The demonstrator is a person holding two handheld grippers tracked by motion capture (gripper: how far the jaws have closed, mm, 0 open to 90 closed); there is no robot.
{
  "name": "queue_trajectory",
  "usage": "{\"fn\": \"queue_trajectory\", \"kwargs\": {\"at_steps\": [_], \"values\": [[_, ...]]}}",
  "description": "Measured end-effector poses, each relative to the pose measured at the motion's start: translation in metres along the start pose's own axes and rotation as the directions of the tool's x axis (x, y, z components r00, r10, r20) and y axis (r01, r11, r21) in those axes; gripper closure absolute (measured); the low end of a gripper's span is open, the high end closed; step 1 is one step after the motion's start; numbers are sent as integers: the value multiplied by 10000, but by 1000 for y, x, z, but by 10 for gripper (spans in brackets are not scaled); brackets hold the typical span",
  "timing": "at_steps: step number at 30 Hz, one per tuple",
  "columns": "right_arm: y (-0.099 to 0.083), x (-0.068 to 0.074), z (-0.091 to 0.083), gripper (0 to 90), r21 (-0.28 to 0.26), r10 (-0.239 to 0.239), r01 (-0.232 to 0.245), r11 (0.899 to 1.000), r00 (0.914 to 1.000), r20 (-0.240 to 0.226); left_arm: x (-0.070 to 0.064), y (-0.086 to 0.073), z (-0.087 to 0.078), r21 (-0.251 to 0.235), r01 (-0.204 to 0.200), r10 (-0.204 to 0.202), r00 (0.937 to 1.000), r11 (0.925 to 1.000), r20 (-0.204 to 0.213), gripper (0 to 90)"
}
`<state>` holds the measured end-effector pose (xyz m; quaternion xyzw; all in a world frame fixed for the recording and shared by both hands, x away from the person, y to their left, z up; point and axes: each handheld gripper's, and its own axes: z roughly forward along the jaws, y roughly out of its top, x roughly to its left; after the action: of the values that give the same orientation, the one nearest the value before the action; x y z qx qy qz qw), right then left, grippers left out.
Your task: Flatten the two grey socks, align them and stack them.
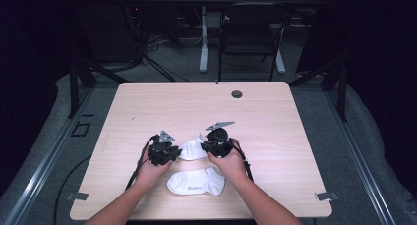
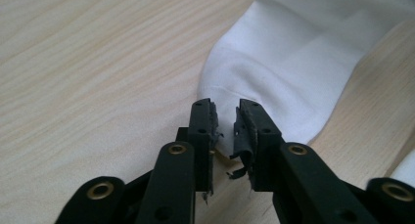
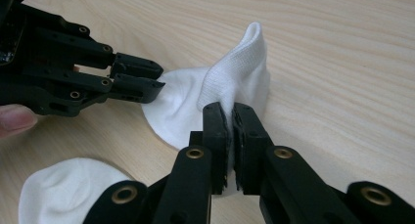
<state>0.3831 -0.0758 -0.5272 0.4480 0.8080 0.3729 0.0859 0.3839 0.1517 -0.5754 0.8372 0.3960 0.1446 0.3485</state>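
Observation:
A white ankle sock (image 1: pixel 189 150) lies on the light wooden table (image 1: pixel 265 122) between my two grippers. My right gripper (image 3: pixel 231 111) is shut on its ribbed cuff, which stands up in a fold (image 3: pixel 247 53). My left gripper (image 2: pixel 226 114) sits at the rounded toe edge of the same sock (image 2: pixel 293 57), jaws a narrow gap apart with the cloth's edge at that gap. From the right gripper view the left gripper (image 3: pixel 159 78) touches the sock's (image 3: pixel 186 101) left edge. A second white sock (image 1: pixel 195 182) lies flat nearer the front edge.
A round cable hole (image 1: pixel 237 94) sits near the table's far edge. A black chair (image 1: pixel 248 33) and a white table leg (image 1: pixel 203 38) stand beyond the table. Metal clips (image 1: pixel 325 196) mark the front corners. Bare tabletop lies left, right and behind the socks.

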Motion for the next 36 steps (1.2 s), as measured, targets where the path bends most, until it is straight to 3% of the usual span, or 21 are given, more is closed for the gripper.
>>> {"fn": "queue_trajectory", "kwargs": {"at_steps": [7, 20, 27, 30, 36], "values": [[-5, -9, -5, 853, -59, 187, -187, 9998, 9998, 120, 0, -2, 0, 39, 3, -3, 10000, 10000, 13, 872], [-30, -37, -5, 855, 260, 739, -755, 9968, 9956, 571, 4, -3, -2, 69, -26, 26, 10000, 10000, 9, 883], [-43, -43, -1, 852, 522, 860, -896, 9946, 9940, 668, 4, -3, -3, 147, -121, 121, 9999, 9998, 17, 884], [-44, -43, -1, 797, 610, 839, -878, 9943, 9944, 639, 4, -3, -3, 162, -128, 127, 9999, 9998, 77, 884], [-37, -41, -10, 696, 25, 608, -612, 9981, 9950, 787, 5, -2, -3, 163, -172, 170, 9998, 9997, 134, 883]]}}
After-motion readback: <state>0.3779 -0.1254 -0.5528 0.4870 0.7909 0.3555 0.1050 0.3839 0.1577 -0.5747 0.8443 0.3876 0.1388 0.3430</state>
